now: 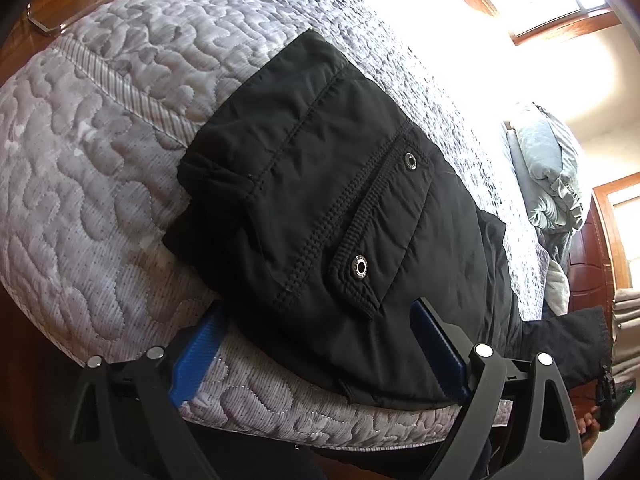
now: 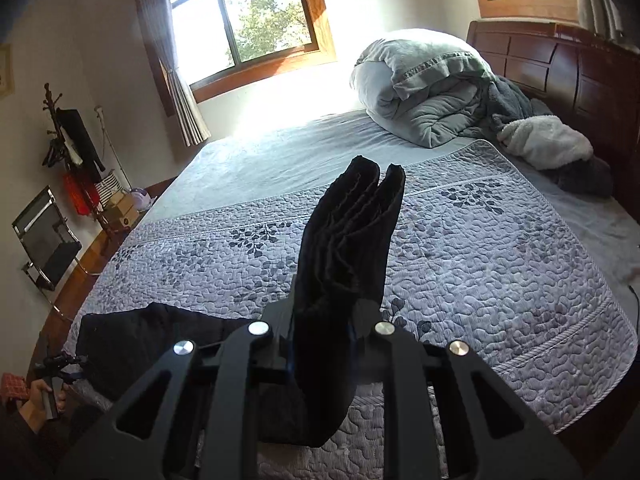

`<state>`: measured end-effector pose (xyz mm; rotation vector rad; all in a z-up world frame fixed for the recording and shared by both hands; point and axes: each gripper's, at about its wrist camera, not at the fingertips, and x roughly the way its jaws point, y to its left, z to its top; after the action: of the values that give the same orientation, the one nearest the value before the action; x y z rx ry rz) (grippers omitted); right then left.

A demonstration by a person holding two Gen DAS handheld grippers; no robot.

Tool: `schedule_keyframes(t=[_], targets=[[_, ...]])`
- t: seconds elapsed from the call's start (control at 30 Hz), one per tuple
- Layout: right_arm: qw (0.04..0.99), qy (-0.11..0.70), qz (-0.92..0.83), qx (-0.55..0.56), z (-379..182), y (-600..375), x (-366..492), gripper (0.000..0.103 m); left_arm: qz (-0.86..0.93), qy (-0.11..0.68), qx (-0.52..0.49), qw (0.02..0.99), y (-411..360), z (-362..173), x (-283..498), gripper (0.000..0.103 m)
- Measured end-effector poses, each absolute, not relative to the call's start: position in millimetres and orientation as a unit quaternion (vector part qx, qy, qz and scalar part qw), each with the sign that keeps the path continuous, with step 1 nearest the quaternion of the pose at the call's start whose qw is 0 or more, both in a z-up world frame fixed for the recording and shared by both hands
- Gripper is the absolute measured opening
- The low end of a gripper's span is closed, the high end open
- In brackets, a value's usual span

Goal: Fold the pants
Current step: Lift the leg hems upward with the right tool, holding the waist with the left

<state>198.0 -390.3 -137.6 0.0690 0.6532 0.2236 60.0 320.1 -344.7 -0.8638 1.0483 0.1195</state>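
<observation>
Two grippers we hold over bed (image 2: 520,280). Right gripper (image 2: 322,316) fingers pinch black pants (image 2: 352,232) leg ends, fabric standing up toward 12 o'clock. Left gripper (image 1: 320,344) fingers spread wide, straddling pants' waist part (image 1: 320,184), which lies flat on quilt (image 1: 100,160) at bed edge.

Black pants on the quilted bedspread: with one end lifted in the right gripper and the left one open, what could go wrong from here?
1. The right gripper pinches a bunched, layered end of the black pants; layers could slip out or land crooked.
2. The open left gripper straddles the pocket end without pinning it, so a pull may drag it.
3. That end lies near the edge of the grey quilted bedspread and could slide off.
</observation>
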Motion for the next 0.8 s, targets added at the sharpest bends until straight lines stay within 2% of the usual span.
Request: schedule_keyframes(t=[0.2,0.8], targets=[[0.937,0.325,0.124,-0.022,-139,-345,198,0.017,0.048,0.483,-0.403,0.776,318,-347,58,0.092],[0.928,0.337,0.14,-0.073,-148,-280,194,0.016,0.036,0.473,-0.415,0.777,318,-350,54,0.092]])
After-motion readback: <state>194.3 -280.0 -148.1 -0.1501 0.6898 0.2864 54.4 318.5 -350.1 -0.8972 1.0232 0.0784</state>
